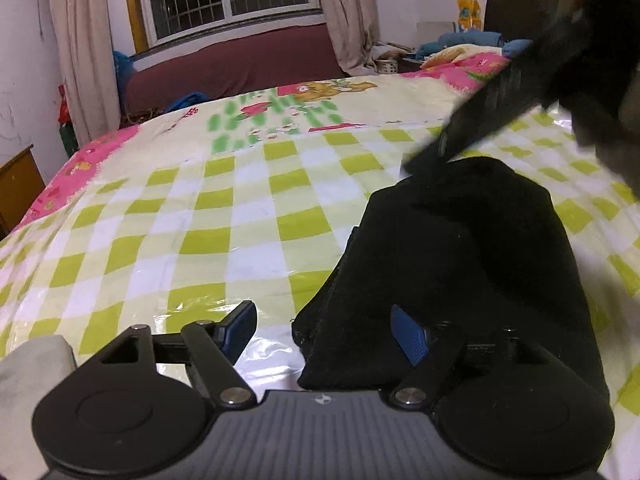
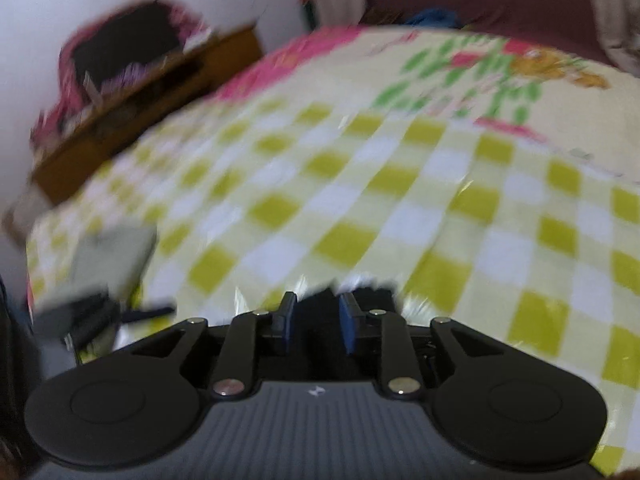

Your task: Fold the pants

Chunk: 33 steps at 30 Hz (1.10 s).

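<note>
The black pants lie bunched on the green-and-white checked sheet, at the right of the left wrist view. My left gripper is open at the pants' near left edge; its right finger rests over the cloth and its left finger over the bare sheet. My right gripper shows there as a blurred black bar above the pants' far end. In the right wrist view the right gripper is narrowly parted with black cloth between the fingers; the view is motion-blurred.
A grey folded cloth lies at the near left, also in the right wrist view. A wooden cabinet stands left of the bed. A maroon couch, curtains and a window are beyond the bed. Clutter sits at the far right.
</note>
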Tool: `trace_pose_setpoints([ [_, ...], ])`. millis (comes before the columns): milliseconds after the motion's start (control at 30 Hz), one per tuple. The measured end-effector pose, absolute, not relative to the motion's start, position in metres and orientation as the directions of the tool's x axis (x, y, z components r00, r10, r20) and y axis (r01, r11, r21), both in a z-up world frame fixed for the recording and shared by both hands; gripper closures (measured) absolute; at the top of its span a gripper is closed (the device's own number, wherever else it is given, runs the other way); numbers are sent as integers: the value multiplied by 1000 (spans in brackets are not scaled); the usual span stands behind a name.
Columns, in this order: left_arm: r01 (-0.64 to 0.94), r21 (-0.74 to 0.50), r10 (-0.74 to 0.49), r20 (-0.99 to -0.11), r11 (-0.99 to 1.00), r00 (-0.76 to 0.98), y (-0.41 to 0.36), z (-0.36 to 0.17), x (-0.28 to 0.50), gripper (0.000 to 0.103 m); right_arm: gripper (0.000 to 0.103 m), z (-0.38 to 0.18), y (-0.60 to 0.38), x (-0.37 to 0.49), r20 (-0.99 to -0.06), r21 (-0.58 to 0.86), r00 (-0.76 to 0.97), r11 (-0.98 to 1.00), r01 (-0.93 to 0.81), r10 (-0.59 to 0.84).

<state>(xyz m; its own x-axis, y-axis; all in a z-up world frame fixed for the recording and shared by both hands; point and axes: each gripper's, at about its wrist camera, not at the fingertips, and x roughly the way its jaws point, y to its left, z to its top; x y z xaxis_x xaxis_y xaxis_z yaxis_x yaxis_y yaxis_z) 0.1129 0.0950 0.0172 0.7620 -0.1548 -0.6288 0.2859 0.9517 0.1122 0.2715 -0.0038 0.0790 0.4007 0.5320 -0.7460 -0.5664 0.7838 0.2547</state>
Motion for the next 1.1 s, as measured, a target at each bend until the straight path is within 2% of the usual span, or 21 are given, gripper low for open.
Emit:
trace_pose_setpoints([
  [67,305,133,-157,-631,943,760,90,13,117,15,78,57,10,276,-794,188,395,804,-565,463],
  [200,328,109,-174,-672,938,720,91,1,132,13,101,28,6,298,-811,237,382,846,-478,443],
  [267,326,58,-197,-692,944,694,98,-6,137,7,103,25,-6,305,-819,210,422,887,-412,390],
  [333,315,28,-207,-698,949,686,103,-3,137,6,103,23,-30,311,-821,243,440,920,-308,364],
  [500,307,78,-194,-624,949,757,102,31,127,7,94,62,-78,250,-702,314,583,913,-262,409],
  [567,336,81,-221,-607,938,763,97,39,132,7,93,71,-94,215,-671,344,609,906,-248,422],
  [600,348,95,-223,-608,933,762,93,39,136,6,90,73,-100,201,-669,352,614,906,-235,420],
  [633,362,109,-222,-618,926,754,87,37,142,6,85,72,-104,190,-673,363,609,905,-223,420],
  [667,376,114,-225,-632,920,742,82,33,148,6,71,68,-108,179,-683,388,593,900,-200,426],
  [700,386,106,-231,-648,916,726,79,29,152,6,62,61,-112,171,-689,425,574,888,-175,443],
  [833,410,51,-266,-689,910,675,74,15,157,6,61,29,-107,166,-717,476,505,867,-147,480],
  [967,403,111,-202,-727,908,656,73,-6,157,0,61,10,-89,187,-738,431,510,890,-146,441],
  [1100,320,18,-201,-743,947,638,87,-12,169,0,63,5,-83,227,-748,418,500,895,-158,438],
])
